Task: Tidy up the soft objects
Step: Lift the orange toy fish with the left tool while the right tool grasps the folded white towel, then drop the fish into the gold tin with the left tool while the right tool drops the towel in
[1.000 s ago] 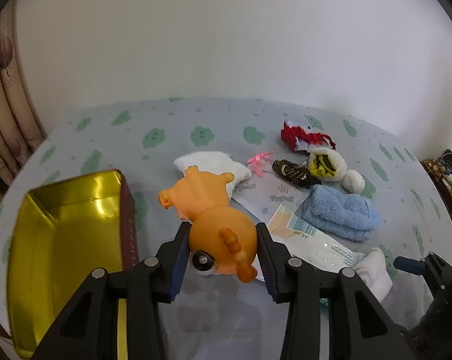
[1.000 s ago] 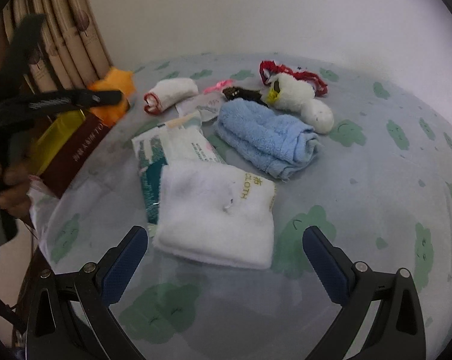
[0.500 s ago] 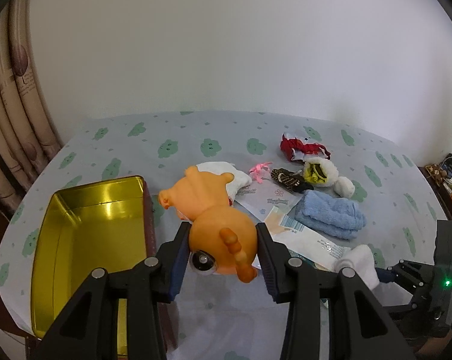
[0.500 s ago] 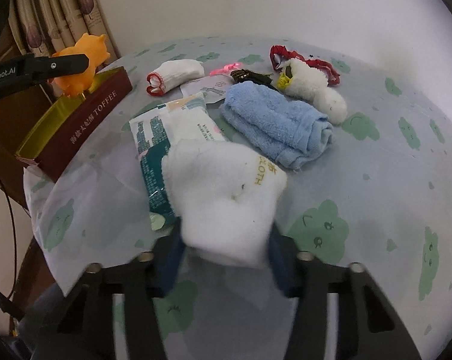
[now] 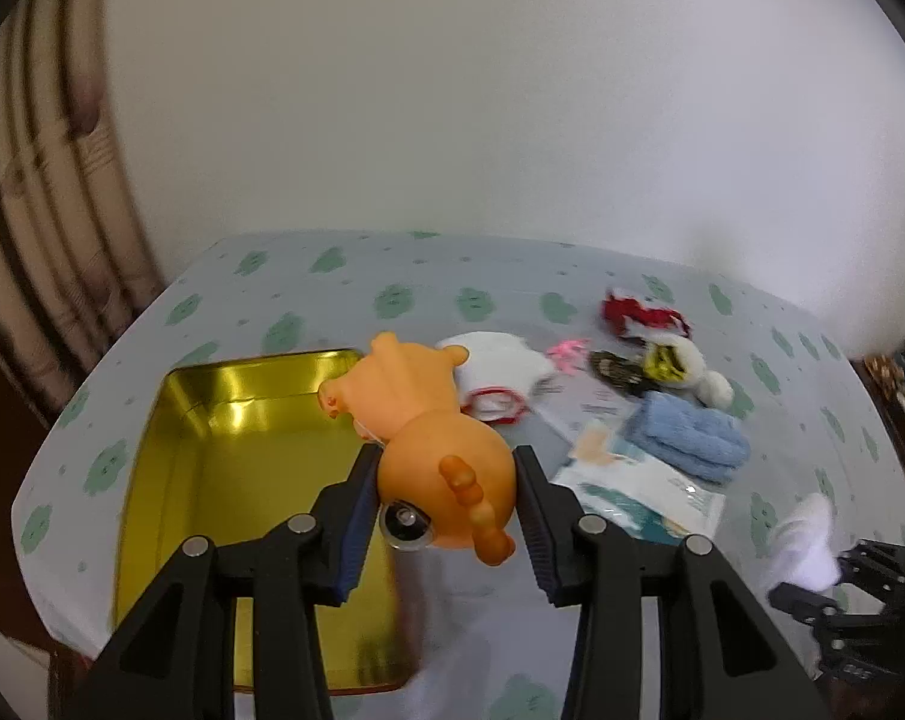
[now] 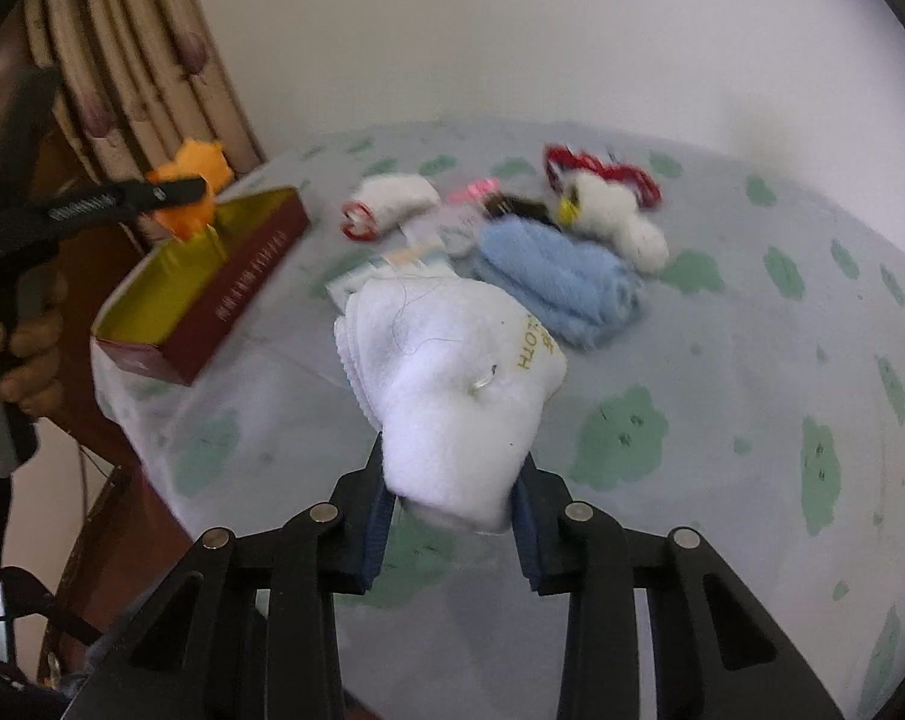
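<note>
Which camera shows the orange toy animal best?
The left wrist view. There the orange toy animal fills the middle, squeezed between the left gripper pads, above the gold tin. The right wrist view shows only a small, blurry bit of it far off behind a black finger.

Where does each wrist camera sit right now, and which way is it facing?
Left wrist: rides the left gripper, angled down at the gold tin; its fingers clamp the orange toy.
Right wrist: rides the right gripper, angled down across the table; the jaws, just closing, pinch the white cloth; a hand shows at left.
Shared: tin, toy, blue towel, each other's gripper.
</note>
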{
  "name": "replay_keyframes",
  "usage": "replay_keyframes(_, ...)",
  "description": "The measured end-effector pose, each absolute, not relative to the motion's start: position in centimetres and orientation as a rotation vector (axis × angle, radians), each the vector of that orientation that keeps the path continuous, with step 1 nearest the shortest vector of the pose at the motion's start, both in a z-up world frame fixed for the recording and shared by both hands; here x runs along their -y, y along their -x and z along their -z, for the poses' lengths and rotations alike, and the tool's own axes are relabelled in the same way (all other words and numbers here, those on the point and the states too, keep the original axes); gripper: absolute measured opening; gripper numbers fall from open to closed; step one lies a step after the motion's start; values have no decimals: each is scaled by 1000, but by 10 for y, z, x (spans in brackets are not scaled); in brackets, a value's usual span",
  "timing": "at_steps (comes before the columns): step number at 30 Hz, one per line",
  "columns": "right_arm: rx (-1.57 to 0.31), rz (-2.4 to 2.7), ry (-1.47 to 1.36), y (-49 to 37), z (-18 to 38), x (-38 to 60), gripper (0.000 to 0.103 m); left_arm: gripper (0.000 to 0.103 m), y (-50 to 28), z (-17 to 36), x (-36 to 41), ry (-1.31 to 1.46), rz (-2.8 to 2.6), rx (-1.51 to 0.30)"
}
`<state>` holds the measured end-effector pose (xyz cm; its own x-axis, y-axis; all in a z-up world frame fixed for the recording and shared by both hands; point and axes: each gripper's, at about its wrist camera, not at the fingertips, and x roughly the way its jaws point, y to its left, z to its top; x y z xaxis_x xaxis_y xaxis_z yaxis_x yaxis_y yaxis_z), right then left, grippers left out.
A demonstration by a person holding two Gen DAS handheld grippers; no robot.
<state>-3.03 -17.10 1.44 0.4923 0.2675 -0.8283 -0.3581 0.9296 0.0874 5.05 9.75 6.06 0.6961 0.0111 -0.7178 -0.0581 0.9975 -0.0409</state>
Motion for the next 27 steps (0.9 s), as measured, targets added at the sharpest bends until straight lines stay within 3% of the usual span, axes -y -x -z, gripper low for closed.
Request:
replay_keyframes(9, -899, -544, 98, 18, -56, 99, 32, 46, -47, -35, -191, 95, -211, -906)
replay_keyframes(15, -914, -687, 106, -17, -59, 31, 32, 51, -42, -16, -205, 105, -190, -933)
replay_keyframes(27, -1086, -856, 207, -101, -11, -115, 35, 53, 32, -36, -229, 248, -377, -882)
